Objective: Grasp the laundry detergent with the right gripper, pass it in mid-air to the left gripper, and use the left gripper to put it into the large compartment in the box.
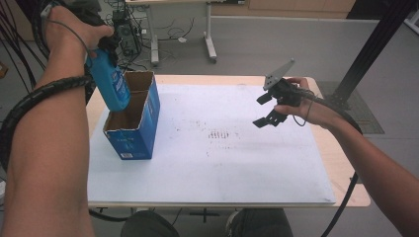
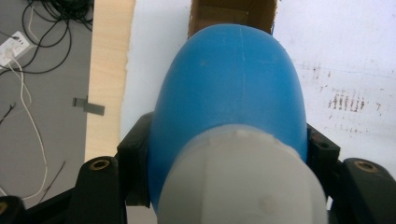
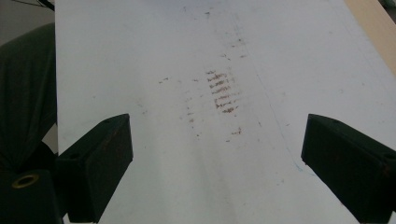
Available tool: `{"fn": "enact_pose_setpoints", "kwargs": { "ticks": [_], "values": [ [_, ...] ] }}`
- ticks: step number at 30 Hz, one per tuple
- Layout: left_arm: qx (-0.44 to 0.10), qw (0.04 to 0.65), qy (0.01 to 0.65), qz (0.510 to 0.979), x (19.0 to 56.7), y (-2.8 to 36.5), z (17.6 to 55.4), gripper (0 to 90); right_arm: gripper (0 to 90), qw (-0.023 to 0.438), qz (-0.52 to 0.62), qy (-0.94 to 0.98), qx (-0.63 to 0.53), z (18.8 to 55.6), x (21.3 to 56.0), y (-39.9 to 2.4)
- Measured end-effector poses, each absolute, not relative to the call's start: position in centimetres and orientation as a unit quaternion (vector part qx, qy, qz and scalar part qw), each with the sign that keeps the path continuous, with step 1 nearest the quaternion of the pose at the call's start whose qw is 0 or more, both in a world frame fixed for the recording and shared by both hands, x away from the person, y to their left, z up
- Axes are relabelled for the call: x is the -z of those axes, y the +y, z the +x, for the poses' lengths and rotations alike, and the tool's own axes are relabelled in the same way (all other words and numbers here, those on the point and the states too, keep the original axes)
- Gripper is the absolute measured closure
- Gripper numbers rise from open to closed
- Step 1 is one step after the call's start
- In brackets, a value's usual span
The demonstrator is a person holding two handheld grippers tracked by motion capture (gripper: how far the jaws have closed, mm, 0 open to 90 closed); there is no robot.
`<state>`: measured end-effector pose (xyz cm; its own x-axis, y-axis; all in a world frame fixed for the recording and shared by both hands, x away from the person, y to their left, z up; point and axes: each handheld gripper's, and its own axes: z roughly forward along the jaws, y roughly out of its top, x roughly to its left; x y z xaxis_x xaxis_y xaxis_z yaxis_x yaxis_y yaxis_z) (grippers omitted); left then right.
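- Above the open cardboard box (image 1: 133,118), the left claw (image 1: 101,47) grips a blue bottle (image 1: 109,81), base downward.
- Over the white surface (image 1: 222,163), the right claw (image 1: 269,108) hovers wide, holding nothing.

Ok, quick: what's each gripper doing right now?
Left gripper: shut on the blue bottle, above the open box.
Right gripper: open, holding nothing, over the white sheet.

I counted one blue bottle (image 1: 109,81), one open blue carton (image 1: 134,129), one white mat (image 1: 222,148) on one table (image 1: 346,168), and my two grippers.
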<state>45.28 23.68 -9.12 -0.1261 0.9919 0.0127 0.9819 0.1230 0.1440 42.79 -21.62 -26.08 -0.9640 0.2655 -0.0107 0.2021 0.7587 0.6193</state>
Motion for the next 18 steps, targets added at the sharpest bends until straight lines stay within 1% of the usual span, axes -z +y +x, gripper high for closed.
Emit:
{"fn": "enact_pose_setpoints", "kwargs": {
  "ticks": [18],
  "values": [
    [-0.041, 0.039, 0.731, 0.68, 14.2, 23.3, 46.1, 36.9, 9.0, 0.046, 0.127, 0.938, -0.319, 43.1, 26.8, -21.2]
  ]
}}
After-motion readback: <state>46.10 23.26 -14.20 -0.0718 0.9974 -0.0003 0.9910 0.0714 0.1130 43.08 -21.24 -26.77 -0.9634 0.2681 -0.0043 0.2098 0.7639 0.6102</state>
